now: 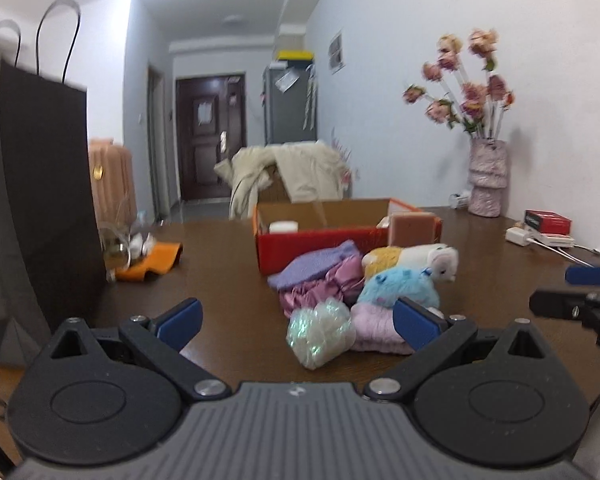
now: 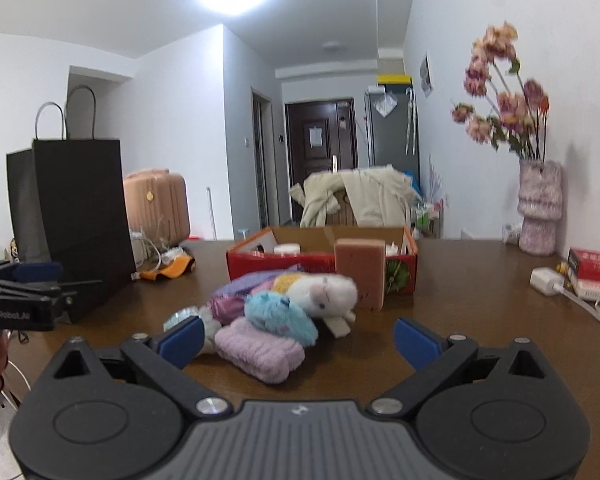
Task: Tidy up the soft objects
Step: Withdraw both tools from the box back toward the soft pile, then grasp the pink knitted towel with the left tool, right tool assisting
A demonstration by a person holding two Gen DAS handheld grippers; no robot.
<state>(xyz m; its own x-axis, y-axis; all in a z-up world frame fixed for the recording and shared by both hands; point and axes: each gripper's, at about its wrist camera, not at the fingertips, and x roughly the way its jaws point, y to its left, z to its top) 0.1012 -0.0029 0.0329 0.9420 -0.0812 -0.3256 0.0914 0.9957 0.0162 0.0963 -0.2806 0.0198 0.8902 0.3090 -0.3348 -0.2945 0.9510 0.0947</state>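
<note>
A pile of soft things lies on the brown table before a red cardboard box: a blue plush, a white and yellow plush, a pink knit roll, a purple knit cloth, shiny mauve fabric and an iridescent pouf. My left gripper is open and empty just in front of the pile. My right gripper is open and empty, with the pink knit roll and blue plush between and beyond its fingers.
A black paper bag stands at the left. An orange cloth lies by it. A pink sponge block leans on the box. A vase with flowers, a red packet and a white charger sit at the right.
</note>
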